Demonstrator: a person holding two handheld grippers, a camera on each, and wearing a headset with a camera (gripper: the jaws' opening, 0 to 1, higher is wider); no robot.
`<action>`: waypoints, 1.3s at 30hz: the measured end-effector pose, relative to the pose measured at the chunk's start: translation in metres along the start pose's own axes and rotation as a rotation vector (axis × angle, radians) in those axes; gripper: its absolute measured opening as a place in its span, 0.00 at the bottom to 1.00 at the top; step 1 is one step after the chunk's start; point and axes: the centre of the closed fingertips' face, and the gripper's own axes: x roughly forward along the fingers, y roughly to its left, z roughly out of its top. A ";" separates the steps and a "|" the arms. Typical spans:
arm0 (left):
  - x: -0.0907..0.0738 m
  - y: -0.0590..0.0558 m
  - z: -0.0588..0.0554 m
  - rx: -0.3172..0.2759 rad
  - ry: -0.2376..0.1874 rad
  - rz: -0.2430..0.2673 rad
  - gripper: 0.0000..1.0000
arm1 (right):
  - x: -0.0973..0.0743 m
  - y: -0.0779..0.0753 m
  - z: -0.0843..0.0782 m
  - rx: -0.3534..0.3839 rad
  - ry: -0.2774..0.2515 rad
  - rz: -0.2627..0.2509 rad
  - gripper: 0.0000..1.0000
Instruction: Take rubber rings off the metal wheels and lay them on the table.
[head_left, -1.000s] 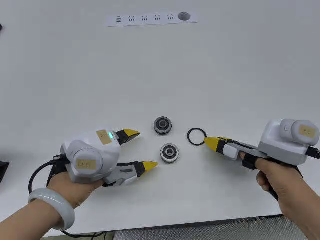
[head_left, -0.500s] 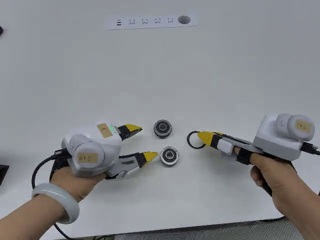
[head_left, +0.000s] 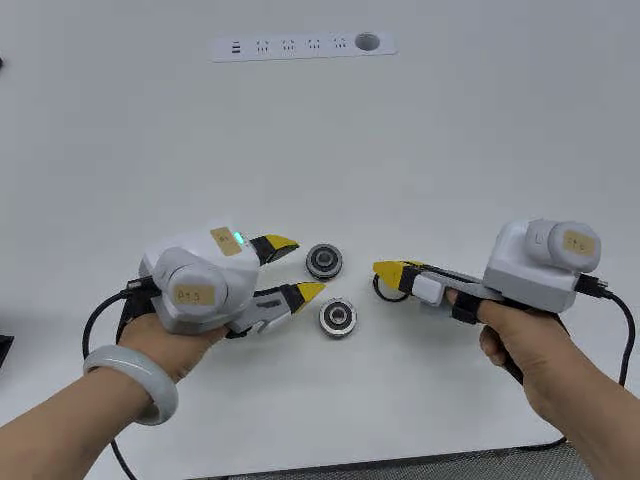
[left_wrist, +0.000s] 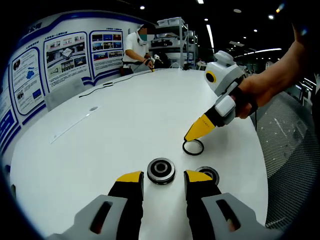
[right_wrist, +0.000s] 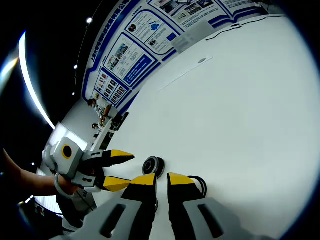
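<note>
Two metal wheels lie on the white table (head_left: 450, 150): the far wheel (head_left: 324, 261) and the near wheel (head_left: 338, 317). My left gripper (head_left: 292, 268) is open, its yellow tips just left of both wheels. In the left gripper view the far wheel (left_wrist: 161, 170) sits just ahead of the gap of the left gripper (left_wrist: 164, 177), and the near wheel (left_wrist: 207, 174) peeks out behind the right-hand jaw. A loose black rubber ring (head_left: 383, 290) lies flat on the table. My right gripper (head_left: 390, 270) hovers shut over it, holding nothing. In the right gripper view the ring (right_wrist: 201, 185) lies beside the right gripper (right_wrist: 161, 180).
A white power strip (head_left: 300, 45) lies at the far side of the table. The table's front edge (head_left: 400, 465) runs just below my hands. A black cable (head_left: 100, 310) trails from the left gripper. People stand at a distant table (left_wrist: 142, 45).
My left gripper has moved right and forward, up to the wheels. The right gripper has moved left, its tip now over the ring. The wheels and the ring lie as before.
</note>
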 end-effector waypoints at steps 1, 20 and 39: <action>0.002 0.001 0.001 0.003 0.002 0.001 0.32 | 0.001 0.001 0.000 0.000 0.000 0.004 0.09; 0.020 0.003 0.003 0.013 0.044 -0.014 0.22 | 0.014 0.012 0.002 0.004 0.007 0.030 0.09; 0.028 0.001 -0.001 0.035 0.082 -0.032 0.16 | 0.021 0.007 0.003 0.016 0.010 0.038 0.09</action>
